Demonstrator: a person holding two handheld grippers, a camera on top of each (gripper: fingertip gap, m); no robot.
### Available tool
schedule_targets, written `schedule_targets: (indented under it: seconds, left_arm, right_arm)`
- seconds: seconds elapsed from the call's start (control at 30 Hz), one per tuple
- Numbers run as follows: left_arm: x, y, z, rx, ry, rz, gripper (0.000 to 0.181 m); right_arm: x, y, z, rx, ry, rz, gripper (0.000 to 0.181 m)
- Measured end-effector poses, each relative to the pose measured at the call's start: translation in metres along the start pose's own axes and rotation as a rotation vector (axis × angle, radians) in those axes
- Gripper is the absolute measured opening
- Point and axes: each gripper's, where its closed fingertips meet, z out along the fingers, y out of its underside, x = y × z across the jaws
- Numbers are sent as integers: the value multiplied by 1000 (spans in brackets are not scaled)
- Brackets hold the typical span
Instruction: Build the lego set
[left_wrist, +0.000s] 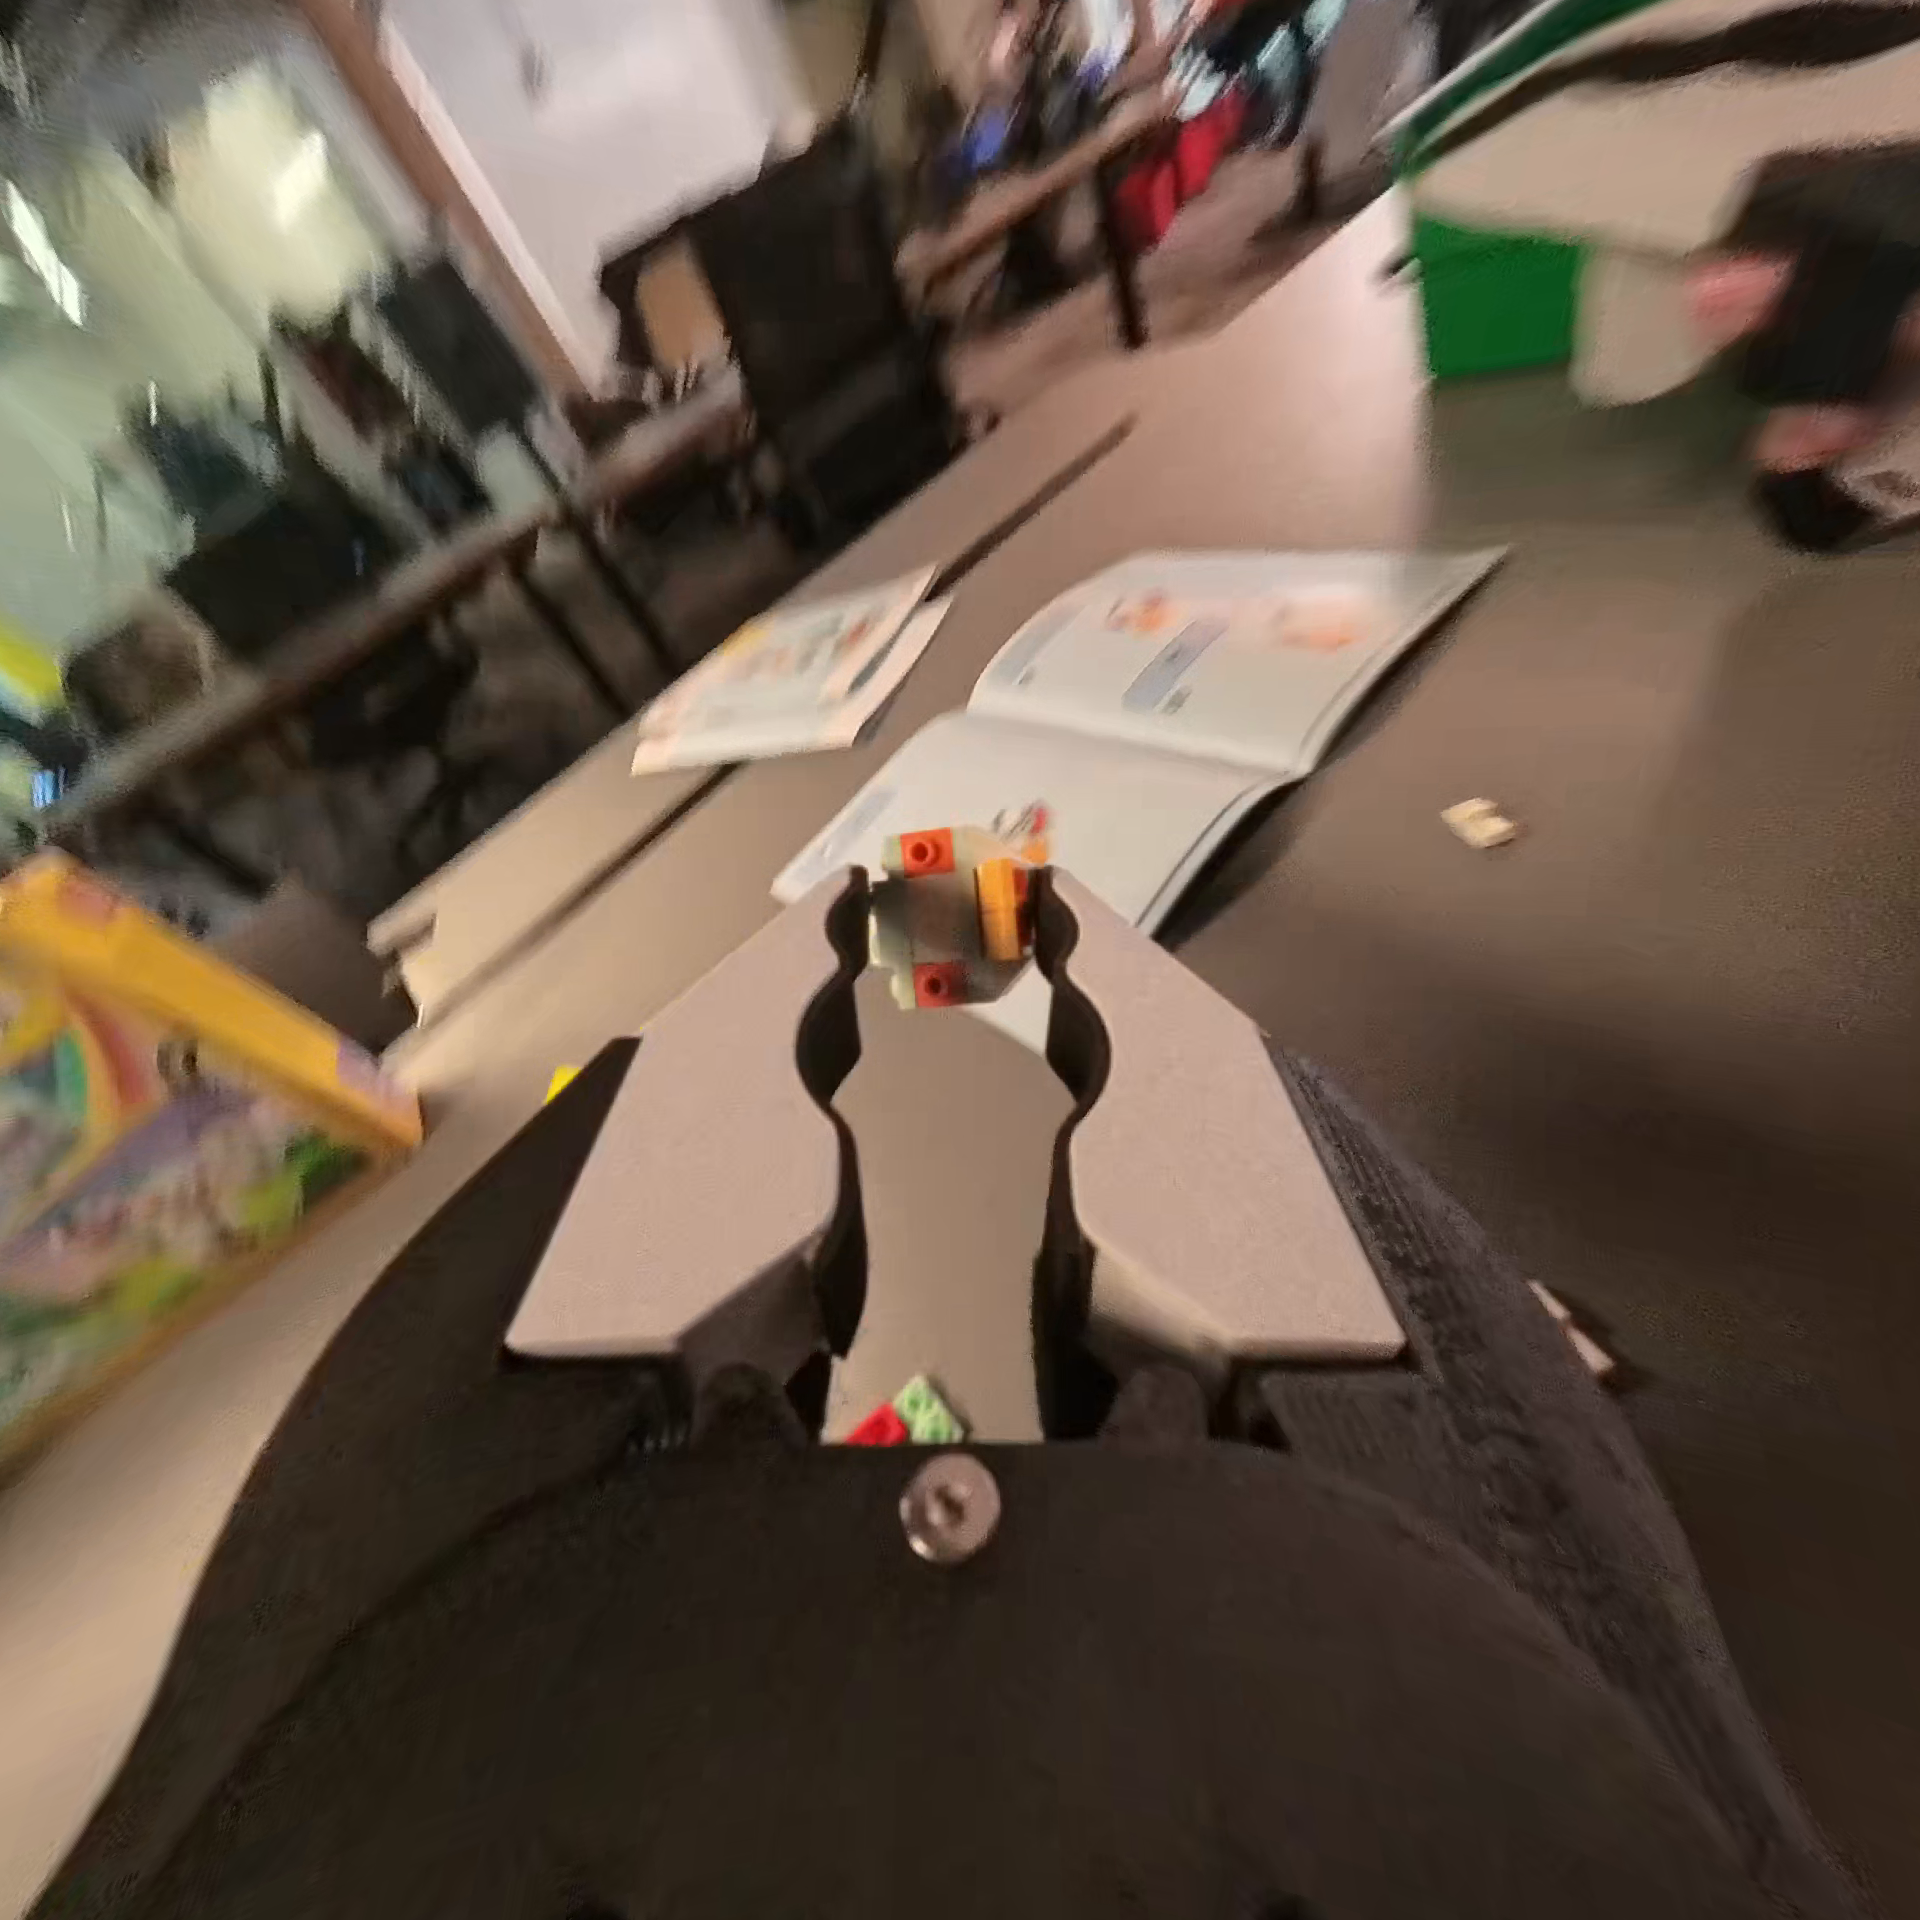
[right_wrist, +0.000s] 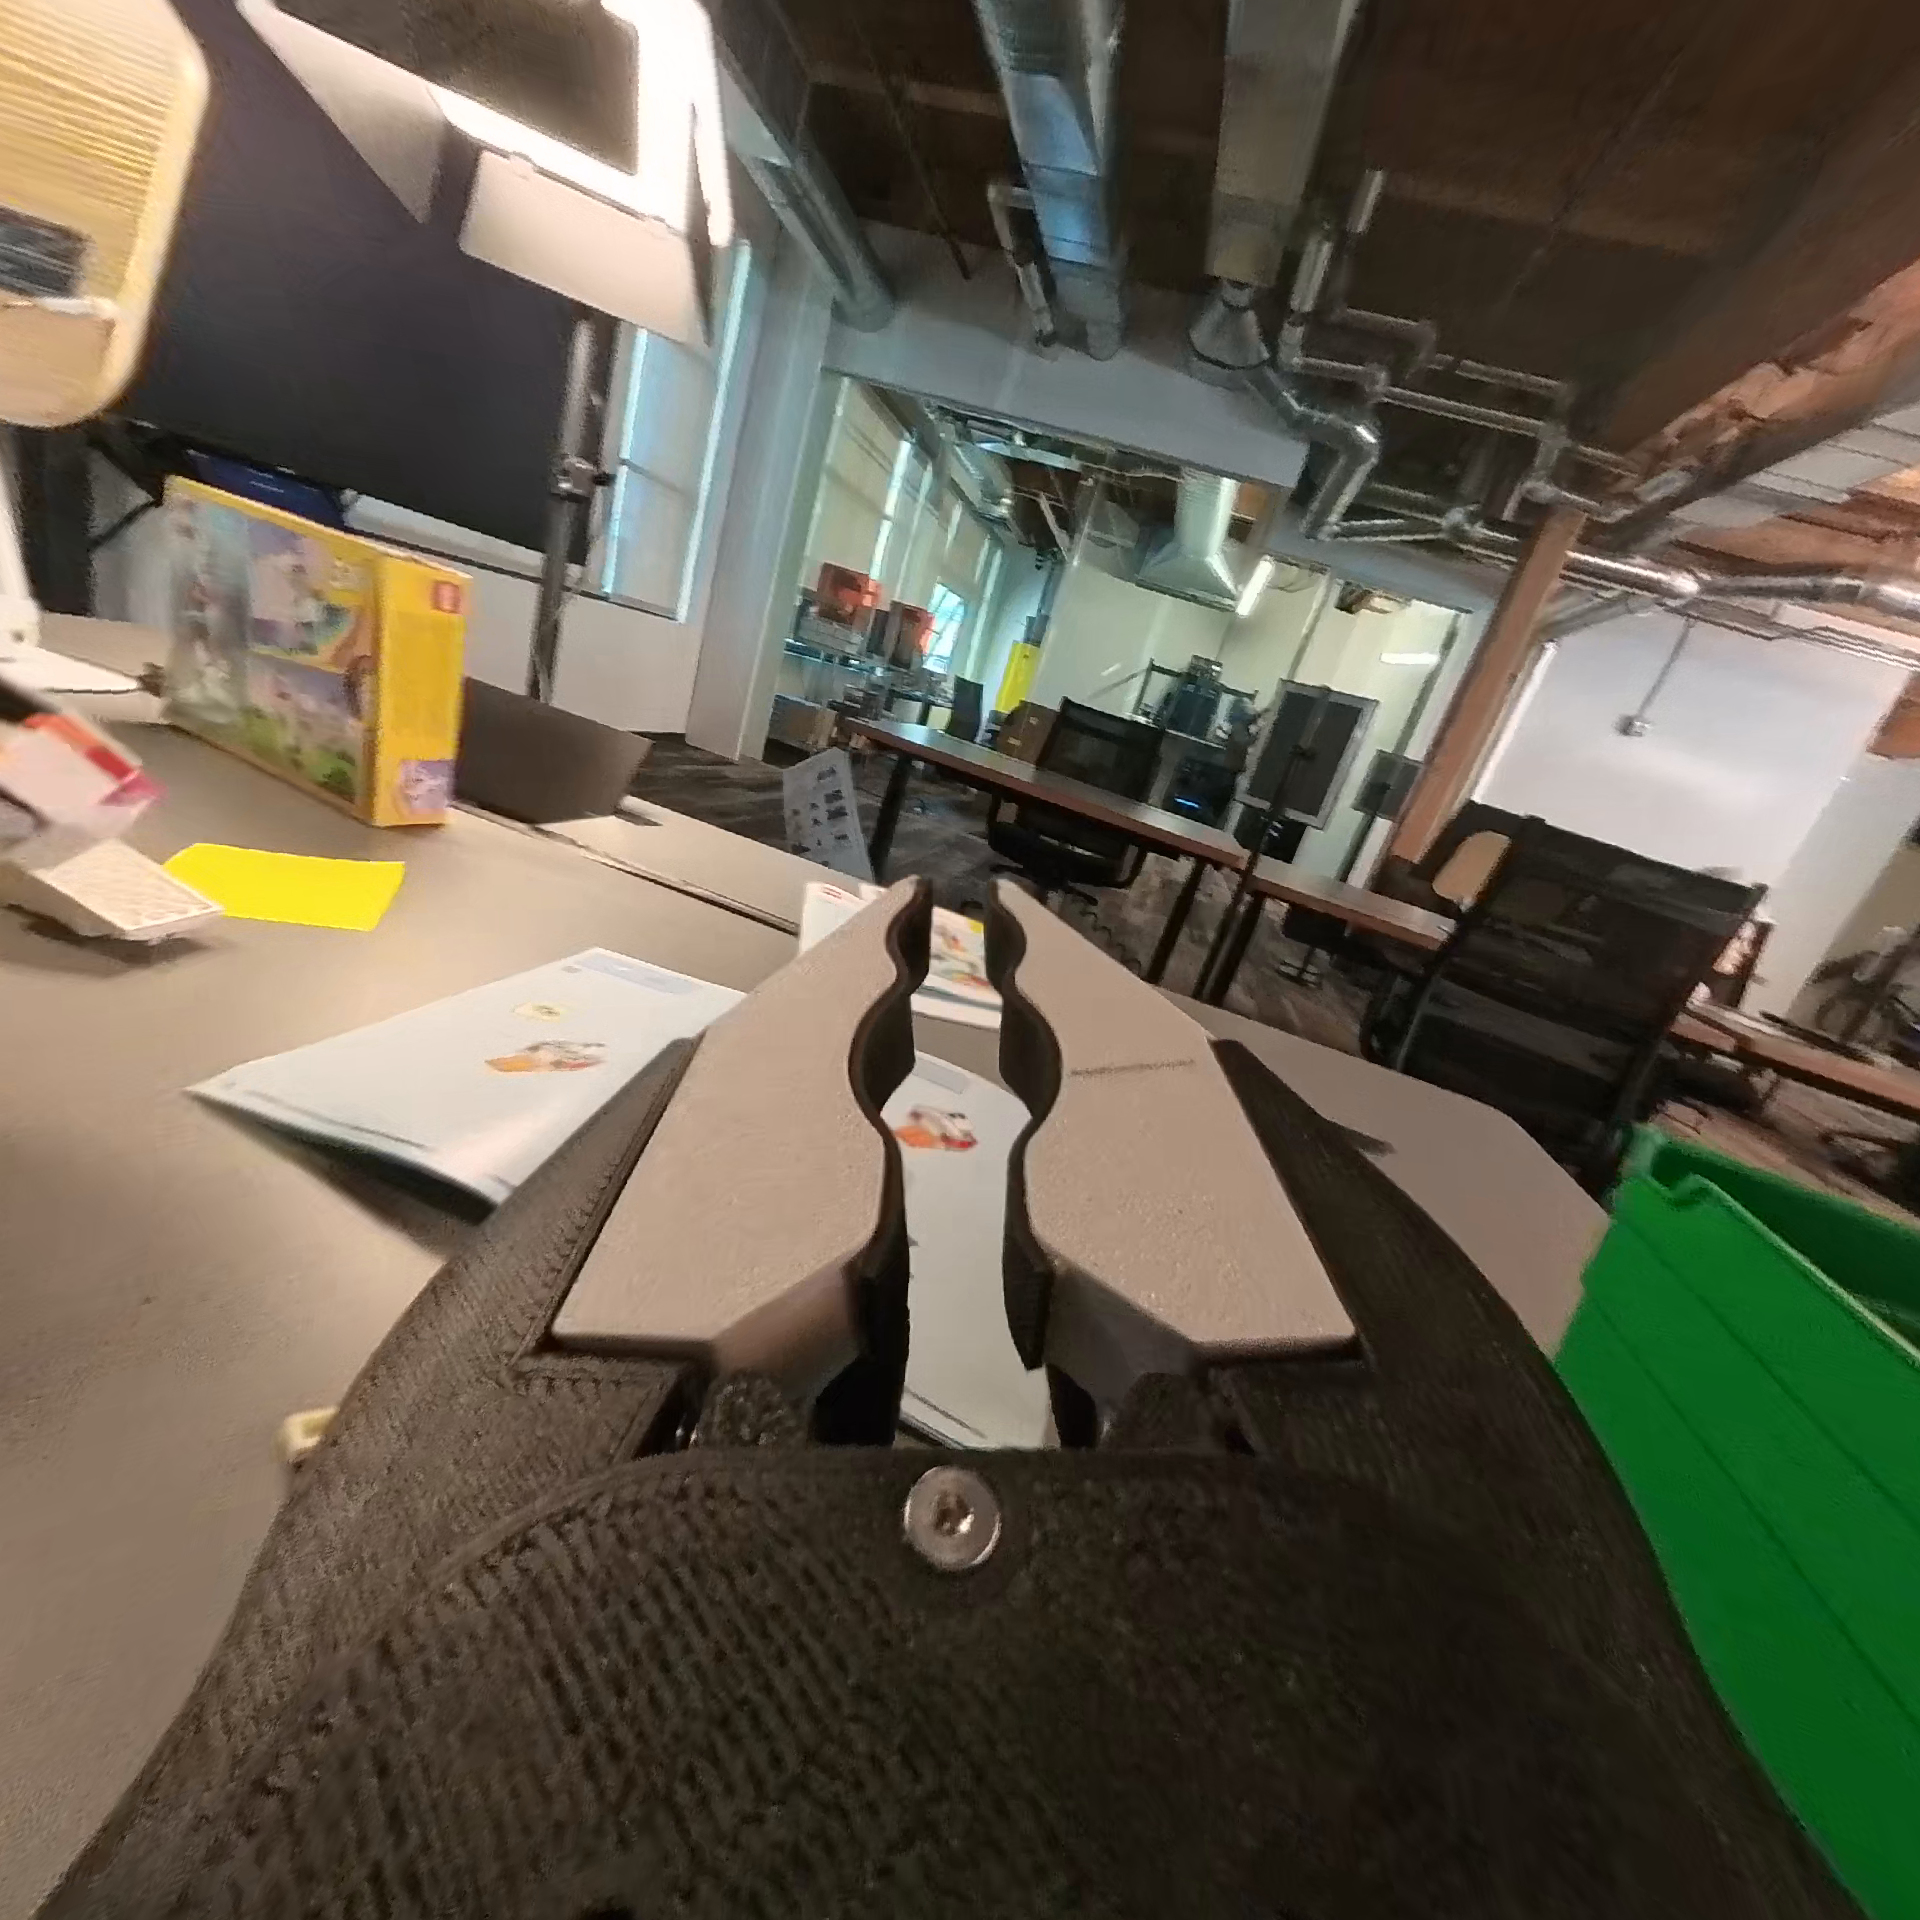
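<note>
In the left wrist view my left gripper (left_wrist: 945, 914) is shut on a small lego assembly (left_wrist: 935, 920), white-grey with two red bricks and an orange plate, held above the open instruction booklet (left_wrist: 1195, 707). A red and a green brick (left_wrist: 904, 1418) lie on the table under the fingers. A small cream piece (left_wrist: 1481, 821) lies right of the booklet. In the right wrist view my right gripper (right_wrist: 956, 904) is empty, its jaws a narrow gap apart, raised over the same booklet (right_wrist: 499, 1060). A cream piece (right_wrist: 301, 1434) lies by its left side.
A yellow lego box (left_wrist: 156, 1122) stands at the left, also in the right wrist view (right_wrist: 312, 665). A second booklet (left_wrist: 800, 675) lies beyond. A green bin (right_wrist: 1766, 1403) stands at the right. A yellow sheet (right_wrist: 286, 883) lies on the grey table (right_wrist: 208, 1299). Tip to tip, the grippers are about 20 cm apart. Both grippers' tips are roughly 15 cm from the small cream piece (left_wrist: 1481, 821).
</note>
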Motion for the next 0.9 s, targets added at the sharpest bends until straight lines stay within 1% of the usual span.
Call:
schedule_targets:
  seconds: [0.1, 0.17, 0.2, 0.23, 0.27, 0.33, 0.4, 0.47, 0.5, 0.6, 0.67, 0.7, 0.73, 0.77, 0.83, 0.9]
  left_arm:
    - [30, -27, -13, 194, 132, 79, 31]
    - [45, -40, -23, 288, 202, 83, 31]
    - [50, -47, -27, 326, 229, 75, 31]
    - [54, -53, -31, 367, 247, 68, 31]
    - [58, -59, -35, 404, 263, 65, 31]
    - [67, -66, -40, 445, 312, 56, 31]
    - [76, -72, -46, 481, 360, 55, 31]
    - [84, -78, -51, 519, 389, 76, 31]
    - [88, -80, -53, 530, 399, 88, 31]
    - [98, -85, -59, 563, 417, 134, 31]
    - [102, -87, -62, 582, 406, 177, 31]
    - [103, -88, -62, 591, 391, 202, 31]
    - [105, -89, -63, 602, 377, 228, 31]
    - [107, -88, -63, 605, 379, 246, 31]
    - [112, -87, -63, 604, 396, 256, 31]
    - [114, -87, -63, 601, 407, 263, 31]
  right_arm:
    - [-26, -9, 0, 25, -129, -31, 9]
    - [-44, -14, -1, 27, -205, -91, 10]
    - [-55, -17, -3, 40, -267, -95, 10]
    - [-71, -21, -7, 54, -367, -56, 11]
    - [-87, -25, -13, 62, -488, 15, 13]
    - [-114, -34, -27, 61, -729, 218, 20]
    - [-129, -45, -40, 26, -951, 505, 28]
    - [-134, -51, -45, -65, -1119, 828, 41]
    - [-133, -52, -46, -96, -1168, 955, 45]
    - [-130, -63, -59, -157, -1363, 1260, 51]
    - [-134, -65, -68, -239, -1464, 1381, 54]
    - [-139, -61, -69, -300, -1480, 1415, 52]
    - [-144, -57, -69, -355, -1483, 1449, 46]
    - [-147, -56, -71, -381, -1507, 1484, 45]
    - [-149, -66, -84, -383, -1622, 1514, 45]
    - [-152, -72, -94, -387, -1700, 1509, 45]
